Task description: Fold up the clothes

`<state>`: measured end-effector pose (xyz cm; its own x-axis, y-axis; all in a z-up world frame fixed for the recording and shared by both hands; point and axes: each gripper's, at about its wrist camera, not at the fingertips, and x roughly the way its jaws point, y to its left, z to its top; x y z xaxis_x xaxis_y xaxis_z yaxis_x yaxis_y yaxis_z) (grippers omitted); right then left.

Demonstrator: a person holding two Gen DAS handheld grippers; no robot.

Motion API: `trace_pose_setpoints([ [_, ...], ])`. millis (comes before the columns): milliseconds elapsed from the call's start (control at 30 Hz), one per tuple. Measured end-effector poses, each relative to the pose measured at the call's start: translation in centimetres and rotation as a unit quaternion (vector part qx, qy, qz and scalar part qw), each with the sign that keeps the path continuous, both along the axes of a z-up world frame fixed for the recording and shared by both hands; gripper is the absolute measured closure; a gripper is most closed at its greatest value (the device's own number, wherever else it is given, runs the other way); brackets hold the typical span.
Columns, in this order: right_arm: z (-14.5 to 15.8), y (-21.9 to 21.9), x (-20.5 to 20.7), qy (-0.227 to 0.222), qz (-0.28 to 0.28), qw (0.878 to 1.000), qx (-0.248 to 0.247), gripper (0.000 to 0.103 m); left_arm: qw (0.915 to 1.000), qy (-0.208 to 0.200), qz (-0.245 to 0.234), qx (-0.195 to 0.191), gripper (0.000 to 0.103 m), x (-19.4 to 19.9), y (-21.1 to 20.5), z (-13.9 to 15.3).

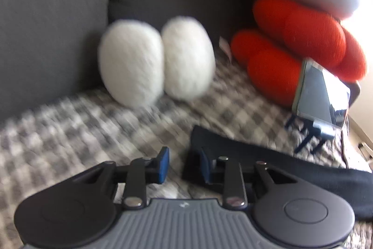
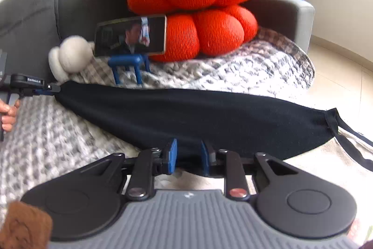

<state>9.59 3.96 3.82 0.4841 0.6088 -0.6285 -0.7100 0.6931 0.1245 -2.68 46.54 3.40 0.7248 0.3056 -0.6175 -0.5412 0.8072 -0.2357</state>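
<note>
Both claws (image 1: 184, 163) (image 2: 188, 156) gape over black cloth (image 2: 186, 113) on checked blanket (image 2: 46, 127), grey sofa (image 1: 46, 27).

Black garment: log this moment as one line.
stage: garment spread | black garment on checked blanket | left gripper open at its end | right gripper open over near edge | phone on stand behind

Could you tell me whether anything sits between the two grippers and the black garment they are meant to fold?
Nothing visible does: the left gripper and right gripper are already at the black garment edge, on the checked blanket.
</note>
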Motion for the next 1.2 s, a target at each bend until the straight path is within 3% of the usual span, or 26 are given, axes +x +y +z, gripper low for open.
trace_pose_setpoints([
  [133,0.0,0.0,-0.2,-0.001,-0.006,1.000,0.003,0.075,0.9993,-0.009,-0.028,0.021,0.067,-0.2,-2.2,0.6],
  [267,0.1,-0.6,-0.3,0.000,-0.014,1.000,0.007,0.074,0.9963,0.032,-0.070,0.037,0.066,1.4,-4.4,-1.0],
  [333,0.3,-1.2,-0.3,0.003,-0.020,1.000,0.010,0.077,0.9957,0.056,-0.067,0.031,0.065,2.3,-4.2,-2.1],
  [467,0.5,-2.5,-0.4,0.009,-0.031,0.999,0.017,0.080,0.9963,0.058,-0.054,0.034,0.065,2.4,-4.2,-1.8],
  [567,0.7,-3.4,-0.5,0.014,-0.040,0.999,0.022,0.076,0.9956,0.066,-0.039,0.054,0.065,1.9,-4.1,-1.3],
  [733,-0.2,-4.7,0.0,0.038,-0.061,0.997,0.016,0.075,0.9954,0.089,-0.011,0.033,0.068,1.0,-2.6,-2.6],
  [933,0.6,-6.0,-0.8,0.044,-0.061,0.996,0.046,0.074,0.9981,0.054,-0.020,0.023,0.067,0.1,-3.4,-1.2],
  [1200,0.2,-6.5,-2.2,0.074,-0.053,0.995,0.037,0.073,0.9953,0.059,-0.075,0.014,0.065,0.4,-8.6,-0.3],
])
